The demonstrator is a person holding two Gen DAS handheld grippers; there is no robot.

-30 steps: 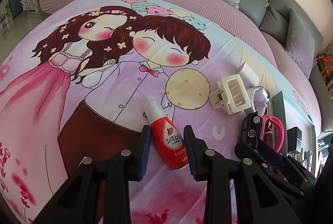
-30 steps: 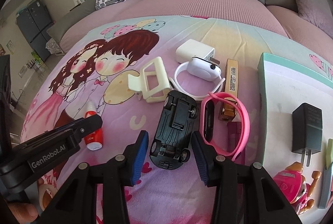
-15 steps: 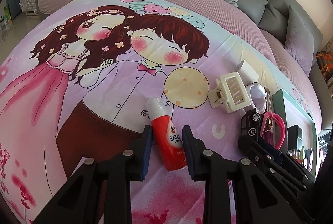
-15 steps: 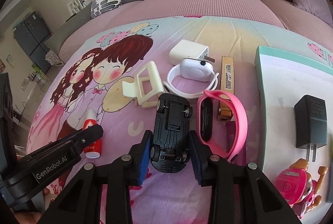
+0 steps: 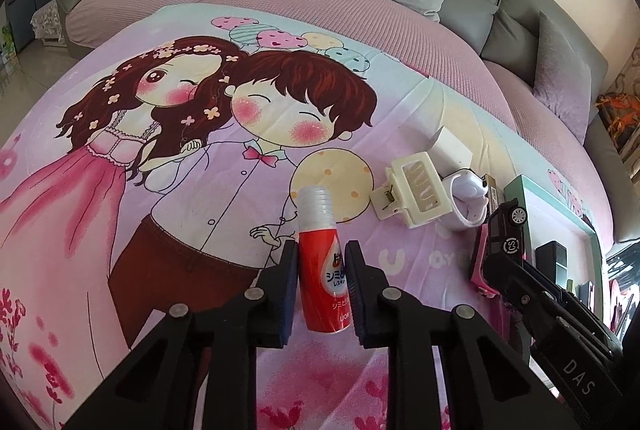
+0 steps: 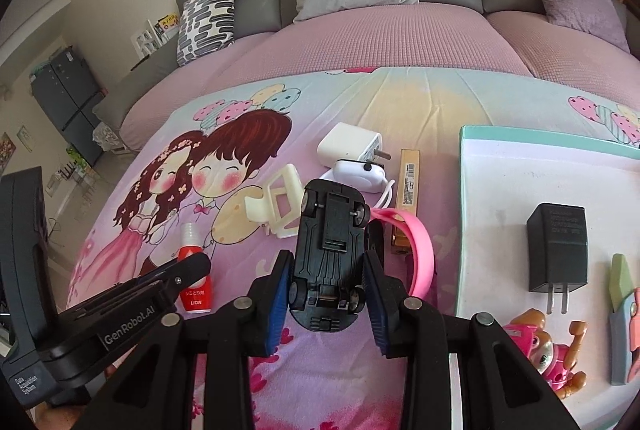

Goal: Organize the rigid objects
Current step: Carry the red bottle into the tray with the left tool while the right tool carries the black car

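Note:
My left gripper (image 5: 322,270) is shut on a small red bottle (image 5: 323,280) with a clear cap, held just above the cartoon bedsheet. The bottle also shows in the right wrist view (image 6: 195,280). My right gripper (image 6: 327,284) is shut on a black toy car (image 6: 330,250), underside up and lifted off the sheet; it also shows in the left wrist view (image 5: 505,230). A teal-rimmed white tray (image 6: 500,182) lies to the right.
On the sheet lie a cream hair clip (image 6: 280,202), a white watch (image 6: 356,172), a white charger (image 6: 348,146), a gold box (image 6: 408,186) and a pink band (image 6: 420,246). The tray holds a black plug adapter (image 6: 558,246) and a pink toy (image 6: 548,354). Sofa cushions stand behind.
Both grippers closed on their objects: the left on the red bottle, the right on the black car. Both objects have risen off the sheet.

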